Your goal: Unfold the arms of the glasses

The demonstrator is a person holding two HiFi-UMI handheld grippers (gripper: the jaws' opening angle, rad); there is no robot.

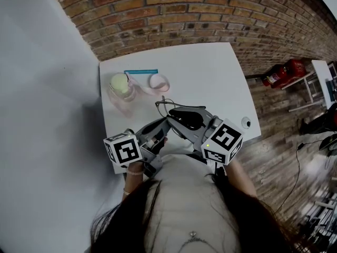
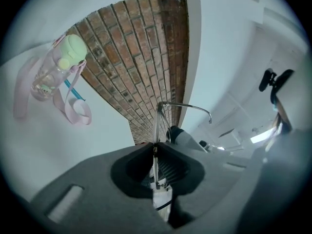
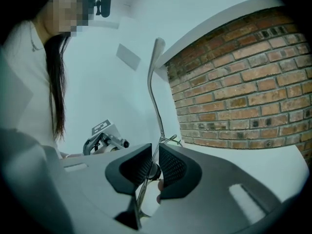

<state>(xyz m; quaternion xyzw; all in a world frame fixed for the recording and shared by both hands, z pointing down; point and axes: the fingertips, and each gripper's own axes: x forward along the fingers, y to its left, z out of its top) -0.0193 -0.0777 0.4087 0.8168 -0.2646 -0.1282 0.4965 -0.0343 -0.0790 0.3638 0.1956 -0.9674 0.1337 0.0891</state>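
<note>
Thin metal-framed glasses [image 1: 164,105] are held above the near edge of the white table [image 1: 210,73], between both grippers. My left gripper [image 1: 166,123] is shut on a thin wire part of the glasses [image 2: 157,123]; one arm curves off to the right, above the jaws. My right gripper [image 1: 183,124] is shut on another part of the glasses, and one arm [image 3: 152,77] stands up from the jaws. In the left gripper view the right gripper's tip [image 2: 183,137] shows just behind the glasses. The left gripper [image 3: 105,136] shows in the right gripper view.
A clear bottle with a green lid [image 1: 121,86], a pink strap [image 1: 158,82] and a blue stick [image 1: 141,71] lie at the table's far left. A small white round thing [image 1: 246,123] sits near the right edge. A red fire extinguisher [image 1: 284,71] lies on the floor.
</note>
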